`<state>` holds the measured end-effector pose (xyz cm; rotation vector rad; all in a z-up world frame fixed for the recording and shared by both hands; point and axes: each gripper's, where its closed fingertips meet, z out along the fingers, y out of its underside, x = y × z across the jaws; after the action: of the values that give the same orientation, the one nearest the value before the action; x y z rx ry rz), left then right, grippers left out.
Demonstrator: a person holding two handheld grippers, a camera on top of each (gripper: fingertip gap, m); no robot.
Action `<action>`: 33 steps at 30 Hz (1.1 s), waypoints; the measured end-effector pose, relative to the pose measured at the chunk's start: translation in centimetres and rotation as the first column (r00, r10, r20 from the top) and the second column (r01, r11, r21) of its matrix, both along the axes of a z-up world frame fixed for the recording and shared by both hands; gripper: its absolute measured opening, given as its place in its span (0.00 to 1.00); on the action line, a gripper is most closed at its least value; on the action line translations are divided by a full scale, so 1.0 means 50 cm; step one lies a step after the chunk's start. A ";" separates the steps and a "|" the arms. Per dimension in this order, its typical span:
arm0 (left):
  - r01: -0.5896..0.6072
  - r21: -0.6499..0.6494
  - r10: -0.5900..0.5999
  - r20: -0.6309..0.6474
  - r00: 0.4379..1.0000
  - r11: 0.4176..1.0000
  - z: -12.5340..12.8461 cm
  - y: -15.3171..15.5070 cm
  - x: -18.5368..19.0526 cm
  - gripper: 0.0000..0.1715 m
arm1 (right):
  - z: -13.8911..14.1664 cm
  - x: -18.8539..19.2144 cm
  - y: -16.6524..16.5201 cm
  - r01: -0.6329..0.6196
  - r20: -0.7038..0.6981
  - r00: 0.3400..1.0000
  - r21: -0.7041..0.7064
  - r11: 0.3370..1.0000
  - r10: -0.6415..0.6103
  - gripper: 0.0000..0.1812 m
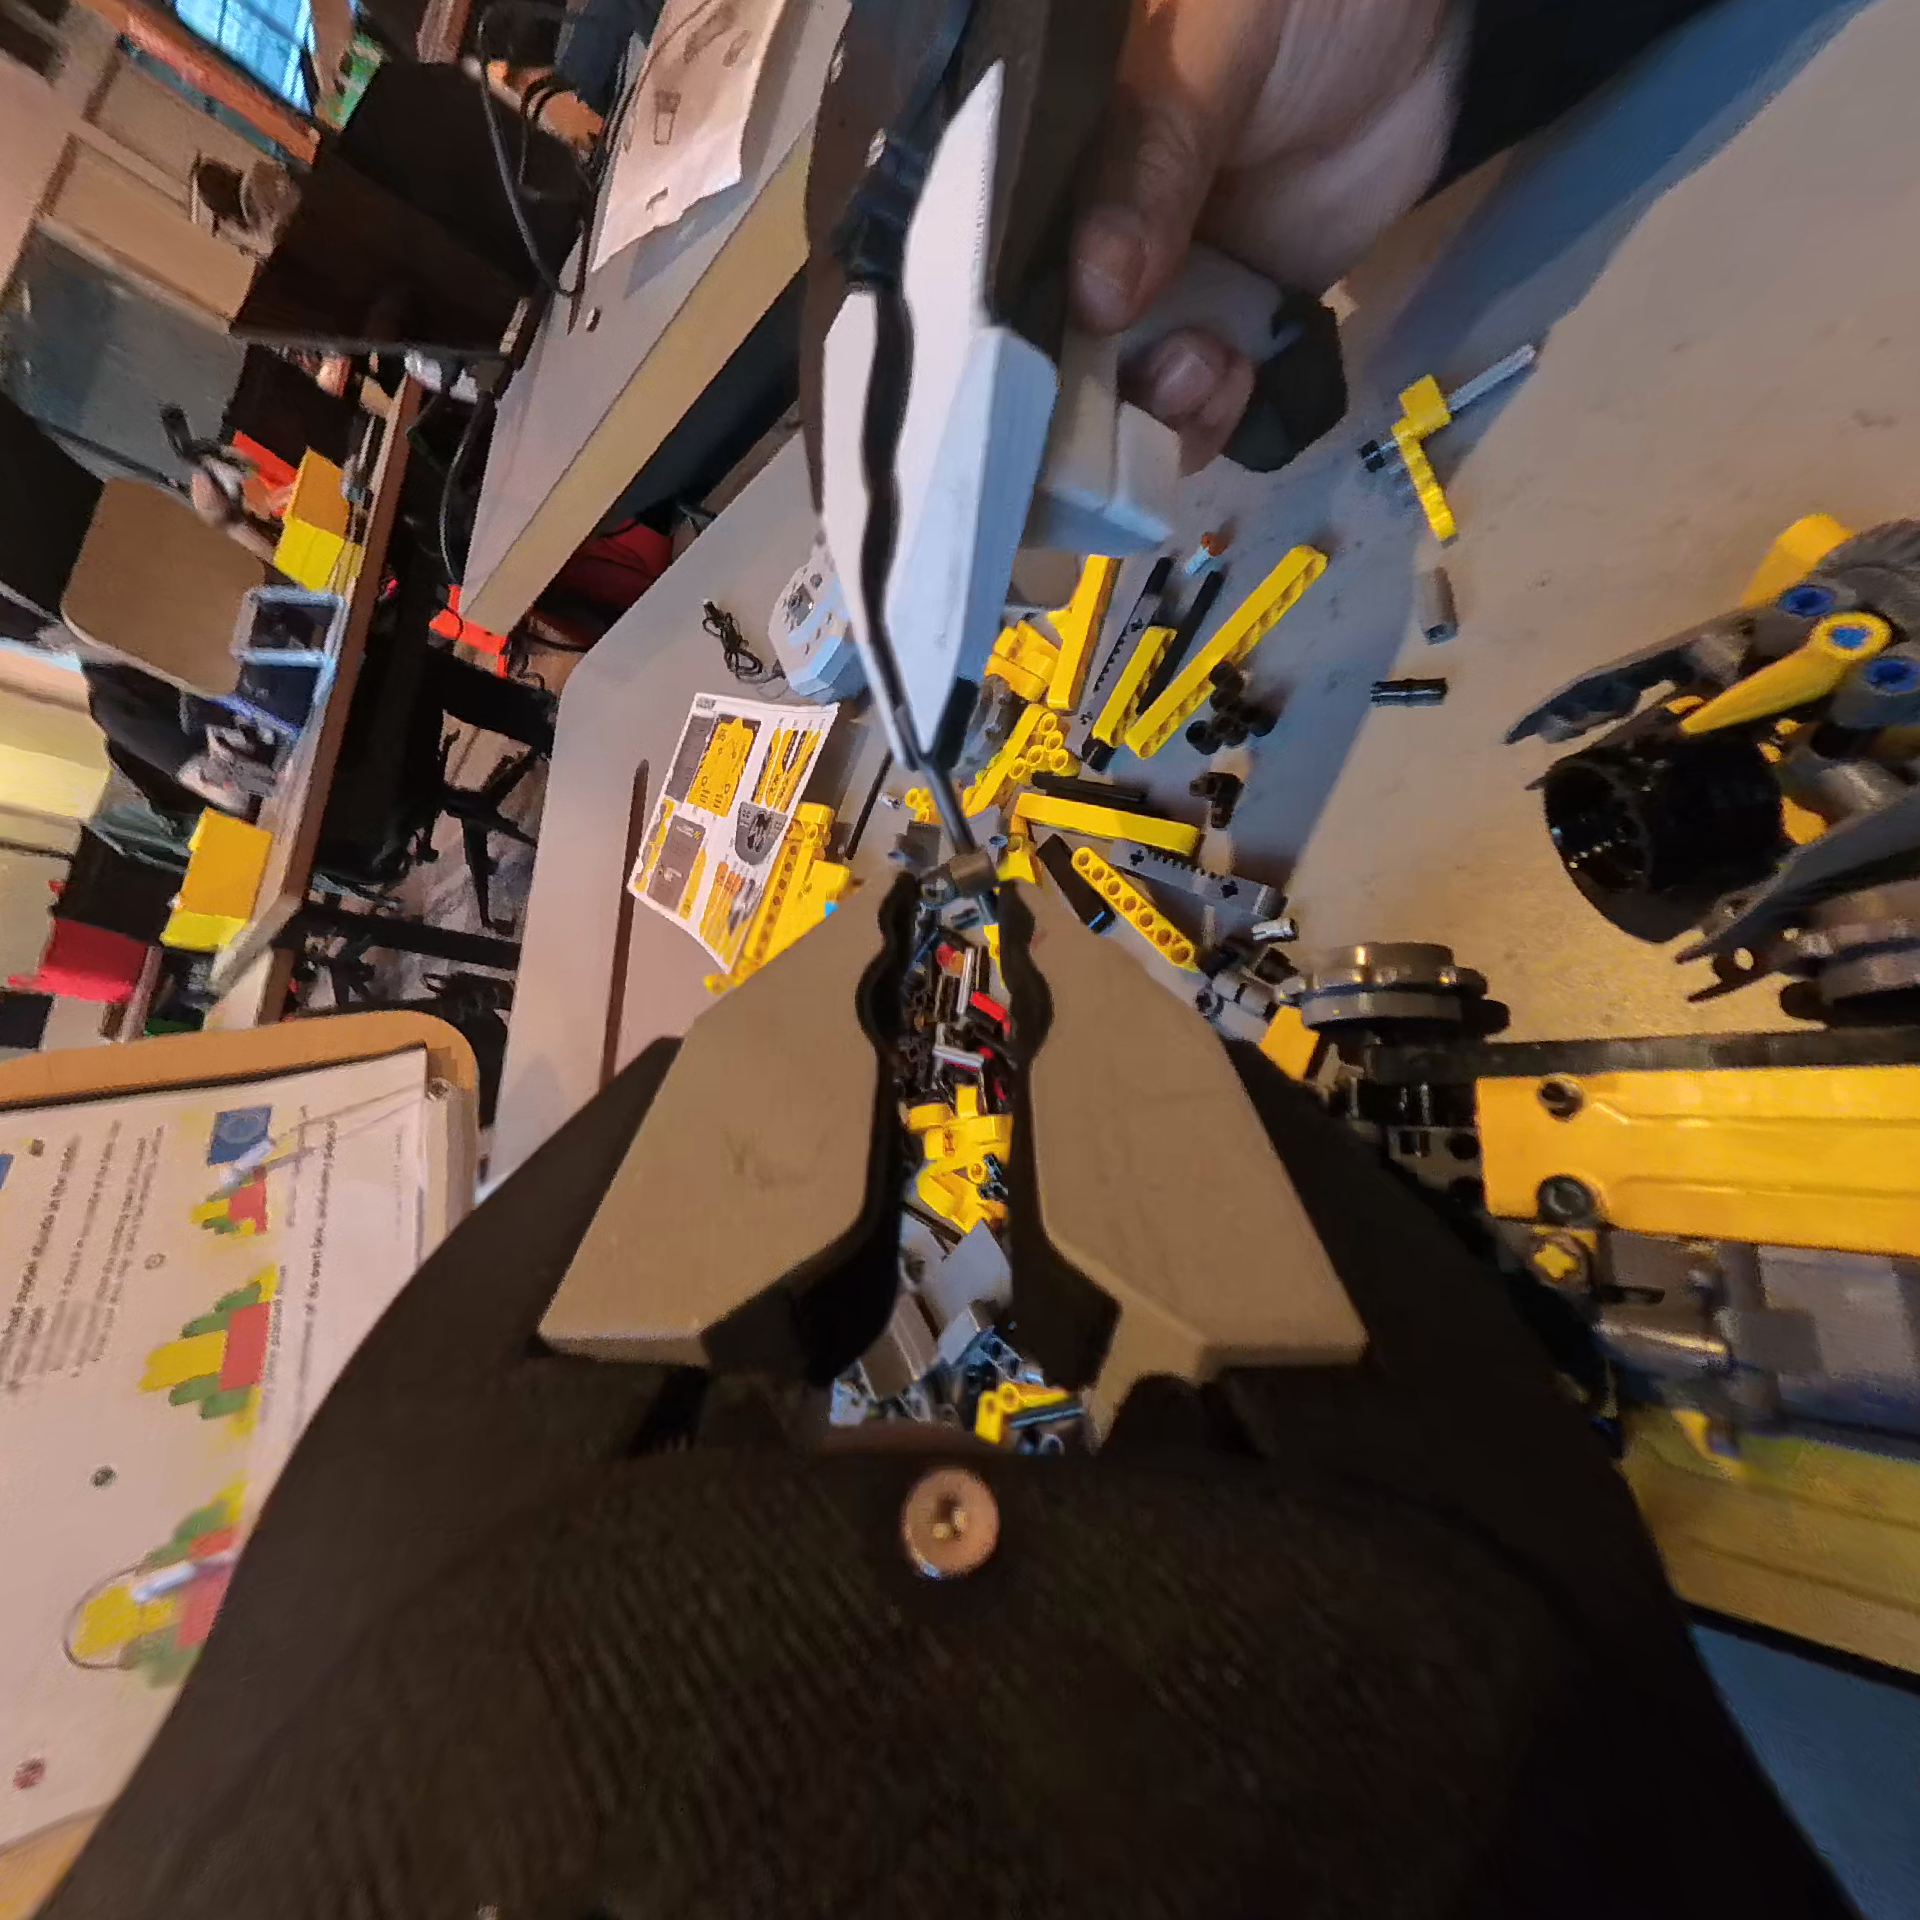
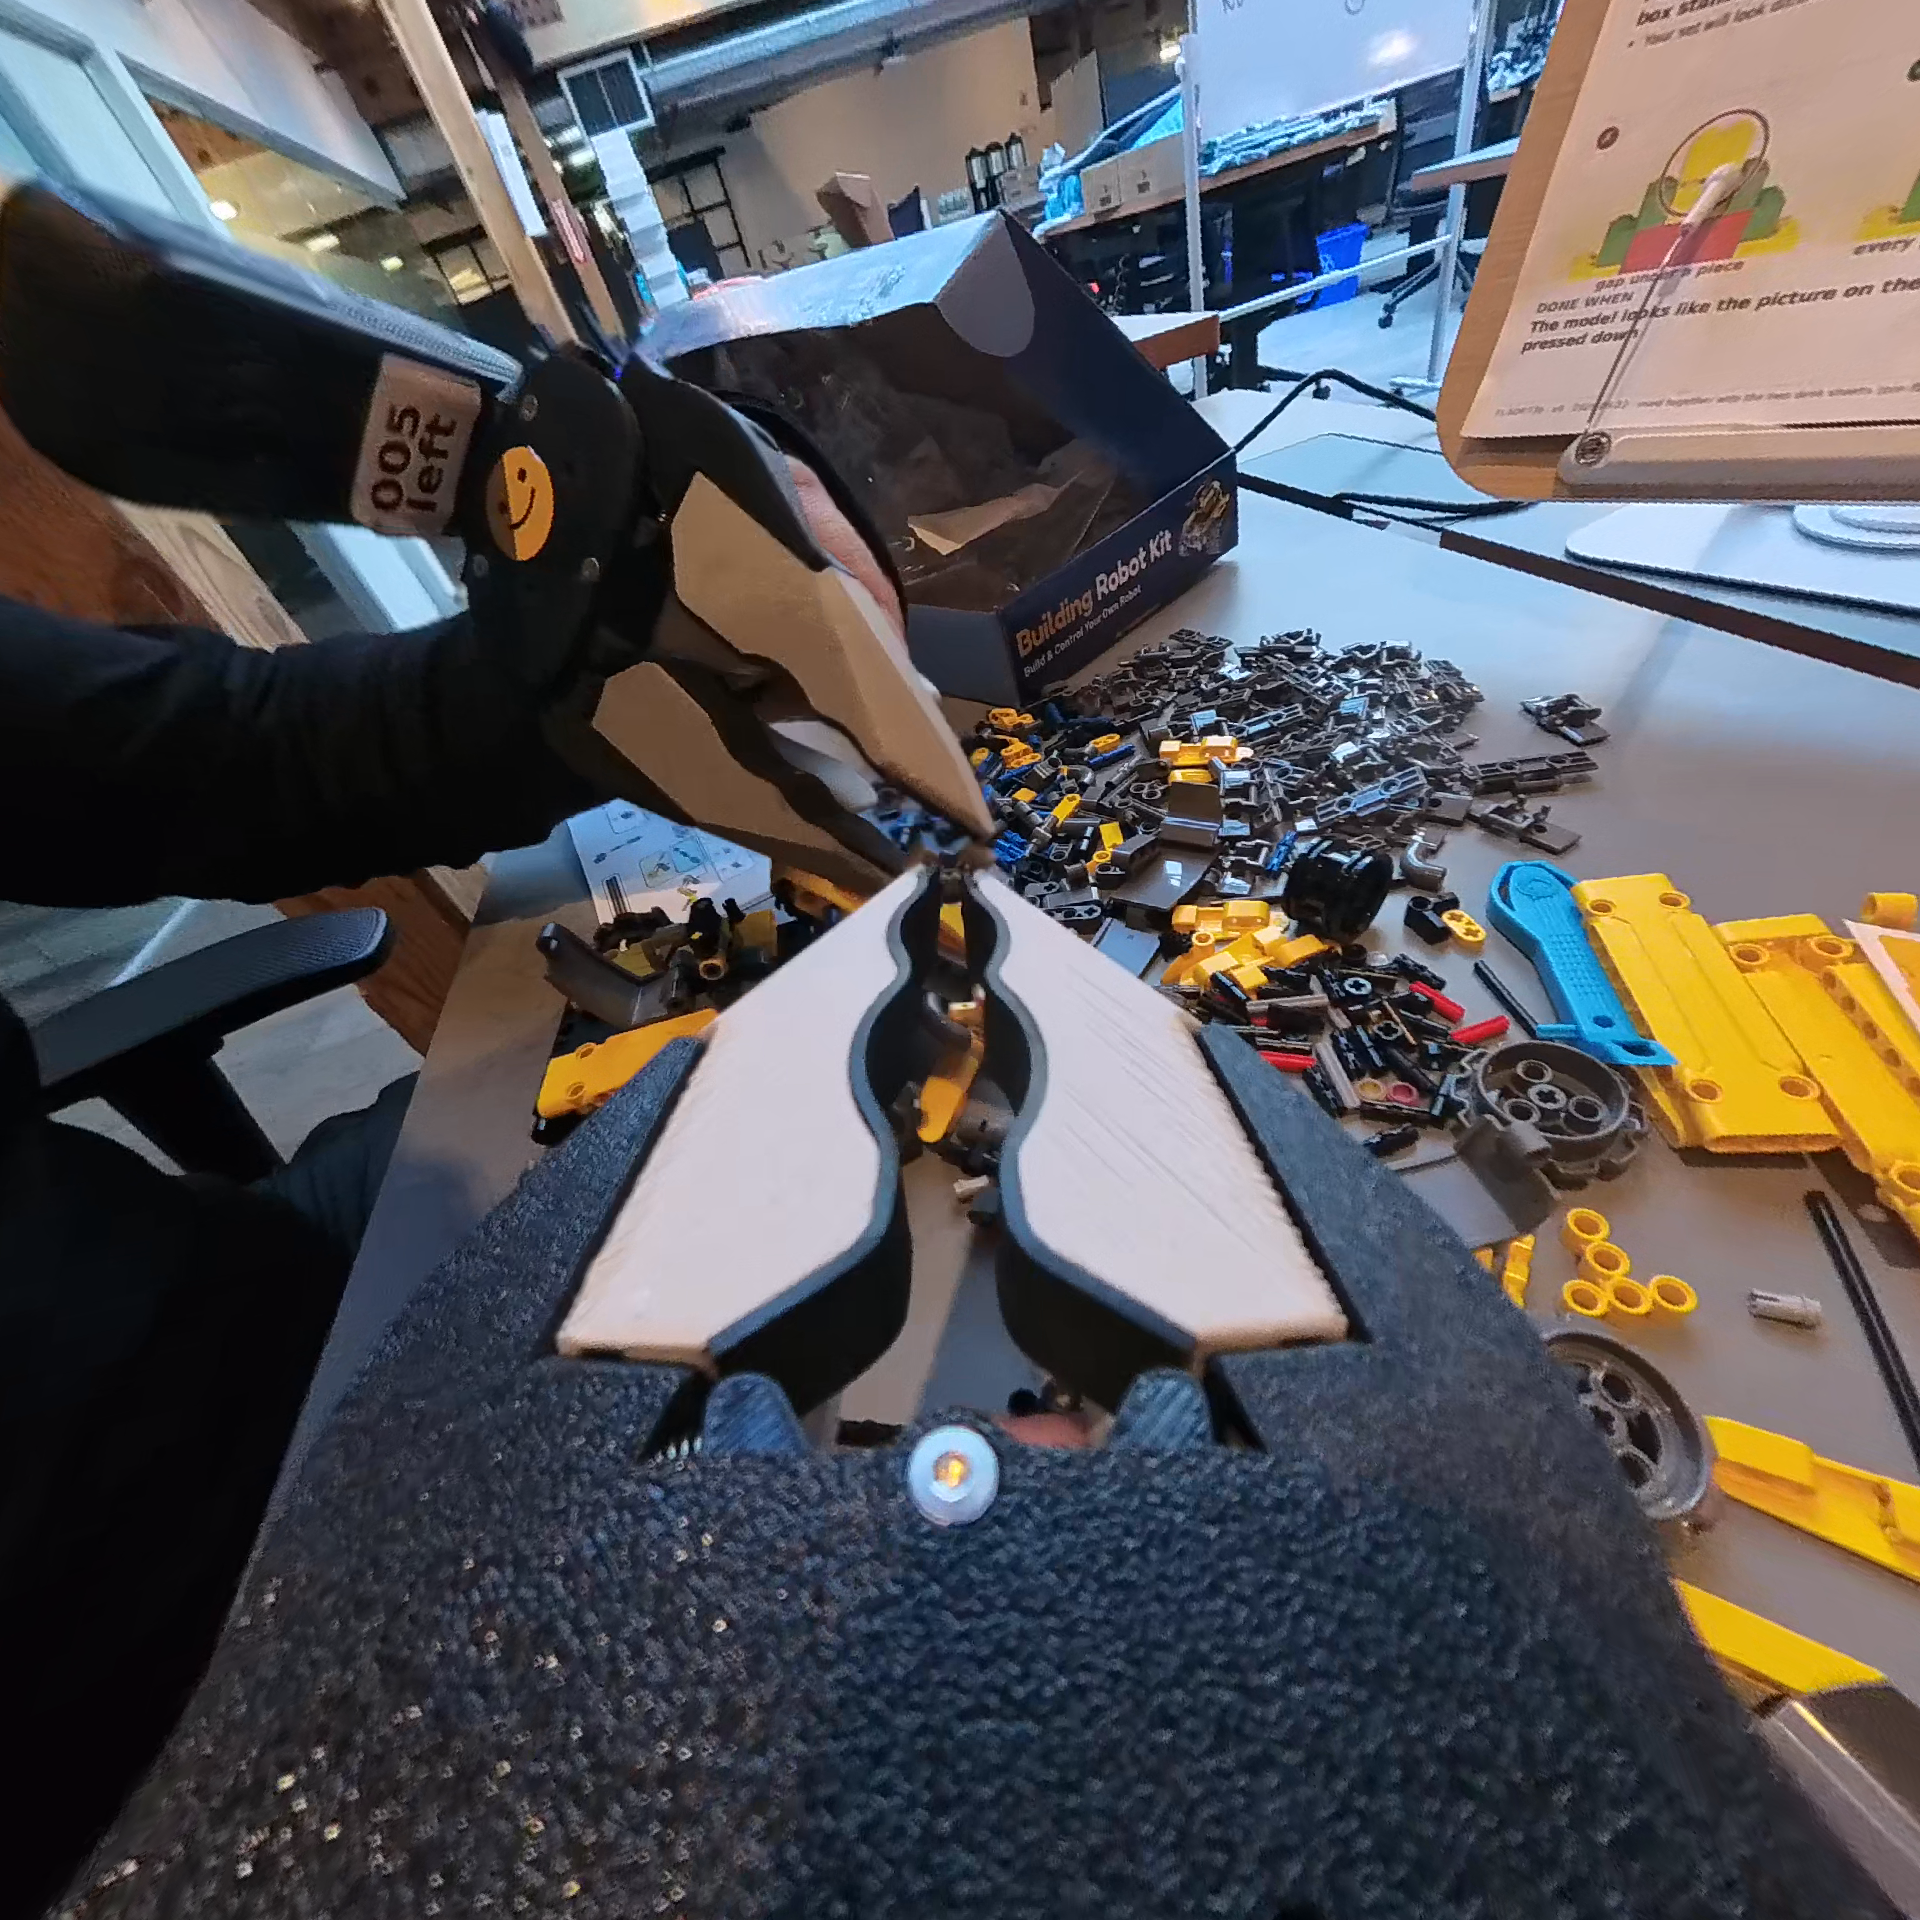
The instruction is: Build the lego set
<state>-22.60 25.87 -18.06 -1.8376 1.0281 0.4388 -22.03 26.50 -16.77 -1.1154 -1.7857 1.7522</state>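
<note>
Loose parts [image 2: 1299, 790] crowd the table at your frame's centre; the open box [image 2: 1039, 499] blocks the upper middle; bare table [image 2: 1714, 727] at right, above the yellow panels [image 2: 1714, 997], lets you pass.

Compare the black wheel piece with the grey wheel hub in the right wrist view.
The black wheel piece is glossy; the grey wheel hub looks dull. The black one seems to lie on its side, curved wall showing; the grey one lies flat, its holed face up. The black one sits farther from the camera than the grey. Both are round and rest on the table.
</note>
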 end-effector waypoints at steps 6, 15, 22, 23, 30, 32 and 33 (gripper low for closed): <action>-0.061 -0.054 0.072 0.225 0.972 0.997 0.001 -0.001 0.002 0.17 | -0.010 -0.003 -0.012 0.015 -0.014 1.000 0.082 0.997 -0.014 0.02; -0.048 -0.131 0.087 0.313 0.946 0.990 -0.007 0.001 0.010 0.19 | -0.002 0.002 -0.020 0.003 -0.036 0.999 0.082 0.997 0.000 0.01; -0.030 -0.179 0.093 0.353 0.931 0.983 -0.020 0.002 0.025 0.11 | -0.001 0.003 -0.021 0.002 -0.039 0.999 0.086 0.996 0.002 0.01; -0.030 -0.188 0.098 0.367 0.925 0.982 -0.020 0.002 0.025 0.10 | -0.001 0.003 -0.020 0.005 -0.043 0.999 0.092 0.996 -0.002 0.01; -0.096 -0.184 0.174 0.474 0.863 0.978 -0.011 0.018 0.006 0.09 | 0.003 -0.006 0.002 0.078 -0.055 0.996 0.103 0.992 -0.073 0.01; -0.121 -0.168 0.188 0.482 0.856 0.978 -0.011 0.021 0.002 0.09 | 0.003 -0.008 0.007 0.094 -0.055 0.994 0.097 0.991 -0.089 0.01; -0.132 -0.157 0.193 0.493 0.848 0.979 -0.008 0.023 0.001 0.09 | 0.005 -0.009 0.009 0.101 -0.053 0.994 0.081 0.992 -0.097 0.01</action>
<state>-22.53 26.99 -18.45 -2.0052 0.5444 -0.0223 -22.48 26.94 -16.52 -1.0976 -1.7275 1.6192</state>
